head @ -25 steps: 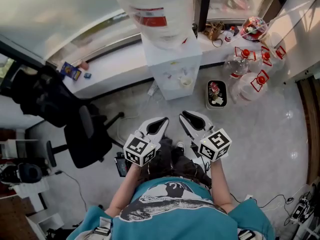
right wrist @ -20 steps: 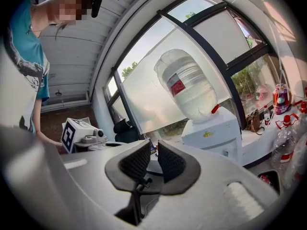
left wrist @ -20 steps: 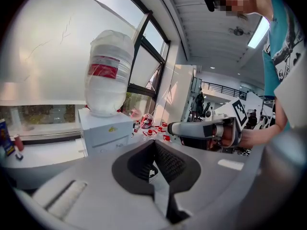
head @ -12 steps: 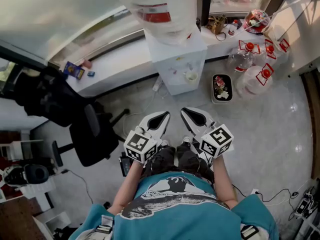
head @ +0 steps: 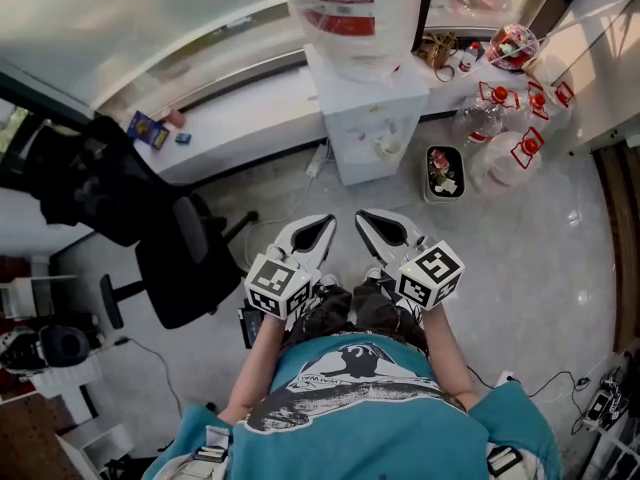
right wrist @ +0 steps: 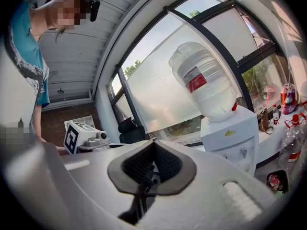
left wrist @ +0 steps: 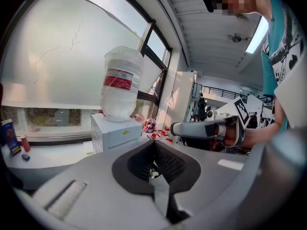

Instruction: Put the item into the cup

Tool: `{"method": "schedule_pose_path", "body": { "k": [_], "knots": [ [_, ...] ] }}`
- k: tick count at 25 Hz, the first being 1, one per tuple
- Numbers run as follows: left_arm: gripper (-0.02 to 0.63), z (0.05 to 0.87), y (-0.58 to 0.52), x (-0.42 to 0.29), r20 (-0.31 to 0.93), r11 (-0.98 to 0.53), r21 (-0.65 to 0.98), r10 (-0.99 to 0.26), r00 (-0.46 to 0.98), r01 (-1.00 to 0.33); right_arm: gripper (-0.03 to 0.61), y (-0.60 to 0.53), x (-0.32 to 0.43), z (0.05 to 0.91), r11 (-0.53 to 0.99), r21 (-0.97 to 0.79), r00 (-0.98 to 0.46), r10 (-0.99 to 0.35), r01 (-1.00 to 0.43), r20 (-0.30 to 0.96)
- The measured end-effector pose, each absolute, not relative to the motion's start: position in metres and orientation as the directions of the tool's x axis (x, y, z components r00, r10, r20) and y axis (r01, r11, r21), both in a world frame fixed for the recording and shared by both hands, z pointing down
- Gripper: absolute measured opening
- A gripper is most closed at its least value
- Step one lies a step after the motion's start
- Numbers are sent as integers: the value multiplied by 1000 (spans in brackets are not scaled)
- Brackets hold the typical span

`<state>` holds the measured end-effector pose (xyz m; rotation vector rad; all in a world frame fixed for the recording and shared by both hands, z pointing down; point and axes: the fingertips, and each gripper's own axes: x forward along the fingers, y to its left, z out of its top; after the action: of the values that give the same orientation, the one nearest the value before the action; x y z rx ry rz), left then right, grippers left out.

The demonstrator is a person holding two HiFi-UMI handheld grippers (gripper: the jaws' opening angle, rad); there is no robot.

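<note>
The left gripper (left wrist: 154, 143) is closed, its grey jaws tip to tip with nothing in them. The right gripper (right wrist: 153, 143) has just been closing its jaws, and they touch too, empty. In front stands a white boxy cooler (head: 375, 118) with a big clear bottle (head: 355, 13) upside down on top, and beside it on the shiny floor (head: 540, 268) a small black bin (head: 430, 190) holds bits of trash near clear jugs (head: 500, 168) with red caps; I cannot pick out the cup or the item.

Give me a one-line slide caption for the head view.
Person facing a water dispenser, left gripper and right gripper side by side, the right's empty jaws having just closed.
</note>
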<state>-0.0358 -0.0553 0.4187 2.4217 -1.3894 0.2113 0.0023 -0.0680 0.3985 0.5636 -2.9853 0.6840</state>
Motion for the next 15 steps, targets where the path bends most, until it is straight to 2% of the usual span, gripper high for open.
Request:
{"method": "schedule_pose_path", "body": {
  "k": [15],
  "knots": [
    [-2, 407, -18, -61, 245, -492, 212, -810, 533, -845, 0, -39, -29, 389, 856, -366, -930, -341, -366, 134]
  ]
}}
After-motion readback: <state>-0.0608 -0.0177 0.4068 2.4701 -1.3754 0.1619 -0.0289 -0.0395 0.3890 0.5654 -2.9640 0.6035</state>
